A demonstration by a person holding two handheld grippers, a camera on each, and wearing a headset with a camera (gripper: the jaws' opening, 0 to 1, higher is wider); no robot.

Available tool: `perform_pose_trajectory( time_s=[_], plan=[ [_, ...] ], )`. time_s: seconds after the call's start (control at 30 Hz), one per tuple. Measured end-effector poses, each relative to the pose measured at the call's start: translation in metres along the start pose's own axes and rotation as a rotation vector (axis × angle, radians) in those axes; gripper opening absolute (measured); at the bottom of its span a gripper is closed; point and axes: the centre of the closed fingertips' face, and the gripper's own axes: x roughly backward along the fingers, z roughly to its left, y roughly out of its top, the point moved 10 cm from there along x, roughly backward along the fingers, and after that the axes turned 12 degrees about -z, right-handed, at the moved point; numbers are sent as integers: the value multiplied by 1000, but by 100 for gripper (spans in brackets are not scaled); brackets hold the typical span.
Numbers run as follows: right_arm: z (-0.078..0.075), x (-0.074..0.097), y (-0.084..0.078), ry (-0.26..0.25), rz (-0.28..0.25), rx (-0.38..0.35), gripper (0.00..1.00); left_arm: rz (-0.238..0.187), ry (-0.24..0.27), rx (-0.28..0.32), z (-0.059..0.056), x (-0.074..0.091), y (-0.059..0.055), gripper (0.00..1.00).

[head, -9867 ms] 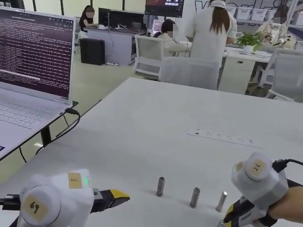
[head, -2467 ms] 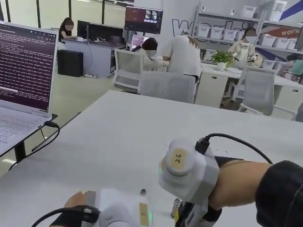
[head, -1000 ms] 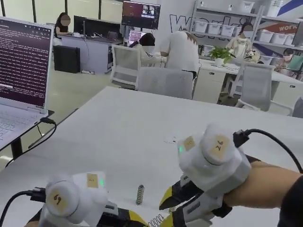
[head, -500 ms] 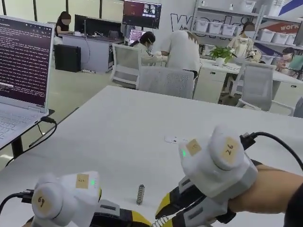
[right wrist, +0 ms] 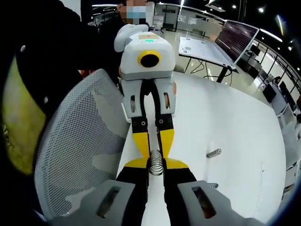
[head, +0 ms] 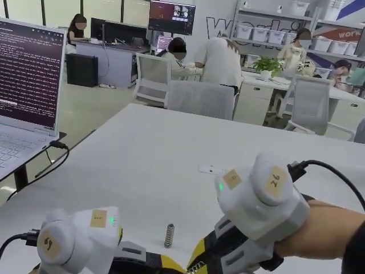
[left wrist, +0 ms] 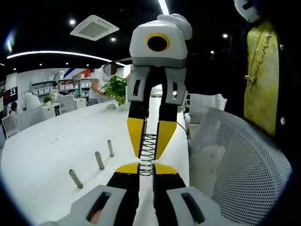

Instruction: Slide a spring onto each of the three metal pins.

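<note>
White table [head: 171, 154], seen from above in the head view, with an open laptop [head: 28, 74] on a stand at its left edge, the screen full of text. A white mesh chair [left wrist: 244, 160] stands just beside the table edge, below the two grippers, and shows in both gripper views.

The left gripper [left wrist: 146, 168] and right gripper [right wrist: 157, 165] face each other nose to nose at the near edge of the table, yellow tips almost touching. A single spring [left wrist: 147, 148] runs between them, off the table and clear of the pins. The left gripper's jaws are pressed in on one end of it. The right gripper's jaws pinch the other end. In the right gripper view the coil appears end-on, a ring between the yellow tips.

Three pins stand upright in a short row on the table, well apart from the grippers, shown in the left gripper view. The nearest pin [left wrist: 75, 179] and the middle pin [left wrist: 99, 160] each wear a coil. The far pin [left wrist: 110, 148] is smooth bare metal.
</note>
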Motion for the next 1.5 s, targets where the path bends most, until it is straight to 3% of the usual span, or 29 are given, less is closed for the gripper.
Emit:
perform_pose_trajectory(
  time_s=[0.3, 0.5, 0.83, 0.93, 1.5],
  plan=[
    [0, -3, 0, 13, 58, -16, 8, 52, -9, -51, -1, -2, -2, 6],
    [-1, -2, 2, 13, 61, -31, 8, 84, -24, -86, -3, -6, -4, 6],
    [0, -5, 1, 25, 65, -39, 9, 88, -18, -57, -2, -6, -5, 2],
    [0, -6, 1, 26, 58, -36, 10, 55, -8, -28, 0, -6, -3, 1],
    [-2, -6, 1, 30, 69, -36, 8, 40, -11, -25, -1, -8, -2, 2]
  ],
)
